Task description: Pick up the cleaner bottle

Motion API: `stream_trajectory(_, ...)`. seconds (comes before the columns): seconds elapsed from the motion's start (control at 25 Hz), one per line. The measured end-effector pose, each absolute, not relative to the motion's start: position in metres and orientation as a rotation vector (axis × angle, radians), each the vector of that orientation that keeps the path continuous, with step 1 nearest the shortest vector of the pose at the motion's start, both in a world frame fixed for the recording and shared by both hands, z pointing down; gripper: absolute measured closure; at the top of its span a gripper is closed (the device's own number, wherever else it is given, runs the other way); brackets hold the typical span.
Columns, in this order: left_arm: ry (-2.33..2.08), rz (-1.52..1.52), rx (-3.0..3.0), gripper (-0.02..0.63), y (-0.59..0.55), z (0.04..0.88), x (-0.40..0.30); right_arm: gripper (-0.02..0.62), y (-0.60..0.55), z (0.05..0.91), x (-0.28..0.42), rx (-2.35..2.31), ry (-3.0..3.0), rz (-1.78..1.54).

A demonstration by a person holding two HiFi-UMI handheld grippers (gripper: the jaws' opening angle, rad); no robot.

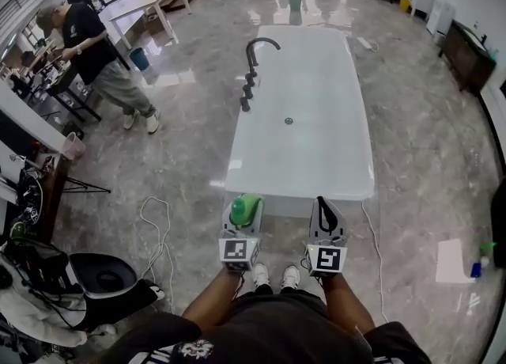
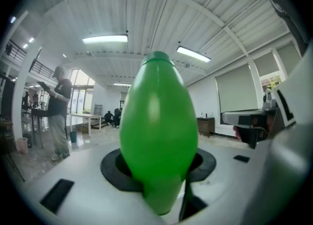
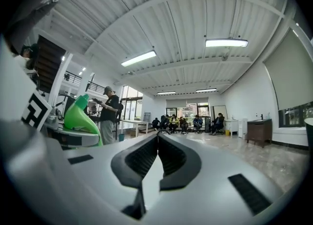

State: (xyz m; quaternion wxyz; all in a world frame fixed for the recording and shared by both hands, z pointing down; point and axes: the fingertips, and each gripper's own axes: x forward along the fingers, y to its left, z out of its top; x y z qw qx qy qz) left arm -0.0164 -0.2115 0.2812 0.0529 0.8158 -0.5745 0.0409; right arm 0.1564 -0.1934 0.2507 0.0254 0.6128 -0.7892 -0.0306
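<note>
A white bathtub (image 1: pixel 304 117) fills the middle of the floor, its black faucet (image 1: pixel 254 52) on the left rim. Near its closest end, the left hand-held gripper (image 1: pixel 243 218) is clamped partway closed on the green cleaner bottle (image 2: pixel 157 136). The bottle blocks most of the left gripper view, its base is buried between the jaws, and no label shows. The right hand-held gripper (image 3: pixel 157 138) is closed and empty. A bystander (image 1: pixel 99 46) stands far left.

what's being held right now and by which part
The left gripper holds the green bottle by its lower body, cap end up. The right gripper is shut and holds nothing.
</note>
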Motion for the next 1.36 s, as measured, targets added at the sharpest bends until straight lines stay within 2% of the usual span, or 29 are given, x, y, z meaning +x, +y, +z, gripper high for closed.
stream_trajectory(0.2,-1.675,0.119,2.528,0.422,-0.217,0.278,-0.001,0.578,-0.188,0.247,0.166,1.942,-2.382,-0.112)
stream_trajectory(1.36,-1.674,0.101,2.536,0.422,-0.194,0.283,-0.027,0.578,-0.176,0.253,0.131,1.885,-2.383,-0.112)
